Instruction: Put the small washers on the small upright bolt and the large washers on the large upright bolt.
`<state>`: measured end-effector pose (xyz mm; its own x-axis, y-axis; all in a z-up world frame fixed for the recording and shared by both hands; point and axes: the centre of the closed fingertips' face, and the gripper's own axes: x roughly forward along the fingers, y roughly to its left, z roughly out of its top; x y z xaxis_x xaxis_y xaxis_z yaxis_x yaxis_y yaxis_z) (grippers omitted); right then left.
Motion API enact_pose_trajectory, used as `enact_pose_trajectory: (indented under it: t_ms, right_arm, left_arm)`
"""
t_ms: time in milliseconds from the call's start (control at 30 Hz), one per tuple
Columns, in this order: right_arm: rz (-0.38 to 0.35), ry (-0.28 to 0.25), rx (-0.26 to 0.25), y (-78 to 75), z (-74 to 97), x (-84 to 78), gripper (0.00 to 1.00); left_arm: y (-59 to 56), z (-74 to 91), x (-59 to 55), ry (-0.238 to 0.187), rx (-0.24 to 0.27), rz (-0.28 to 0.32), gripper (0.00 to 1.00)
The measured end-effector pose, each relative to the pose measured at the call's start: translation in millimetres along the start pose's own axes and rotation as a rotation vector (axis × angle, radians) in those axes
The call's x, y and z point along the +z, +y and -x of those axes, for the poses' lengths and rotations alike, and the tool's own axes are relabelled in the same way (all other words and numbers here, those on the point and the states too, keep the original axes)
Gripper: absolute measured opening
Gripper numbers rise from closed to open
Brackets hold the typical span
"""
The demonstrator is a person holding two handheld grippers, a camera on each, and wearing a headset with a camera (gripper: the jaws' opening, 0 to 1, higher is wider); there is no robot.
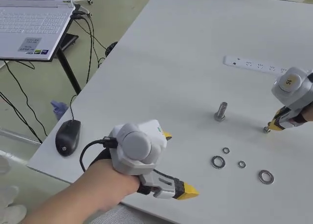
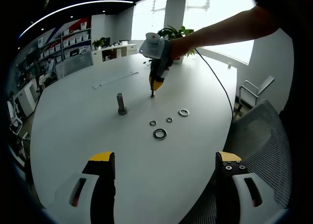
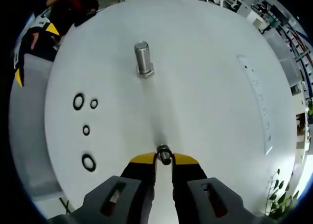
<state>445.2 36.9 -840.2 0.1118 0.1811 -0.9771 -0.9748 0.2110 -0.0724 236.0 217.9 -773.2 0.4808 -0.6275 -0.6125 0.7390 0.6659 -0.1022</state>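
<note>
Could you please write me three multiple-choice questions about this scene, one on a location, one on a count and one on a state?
1. Where are the washers?
A. threaded on the large bolt
B. loose on the table
C. on the power strip

2. How many washers are there?
A. two
B. three
C. four

3. What state is the right gripper in?
A. shut on the small bolt
B. wide open
C. shut on a washer

Answers:
1 B: they lie flat on the table near the large bolt, whose shank is bare.
2 C: two large and two small rings show.
3 A: its jaws clamp the small bolt.
</note>
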Motion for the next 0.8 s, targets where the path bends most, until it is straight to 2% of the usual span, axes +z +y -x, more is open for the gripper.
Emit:
enact_pose_trajectory:
  t_ms: [800]
  right_arm:
    - [0.005,0.016,0.006,0.1,-21.0,-3.9,0.13]
  left_arm:
    - [-1.0,-1.0,-5.6,0.012,-0.006,0.008,0.84]
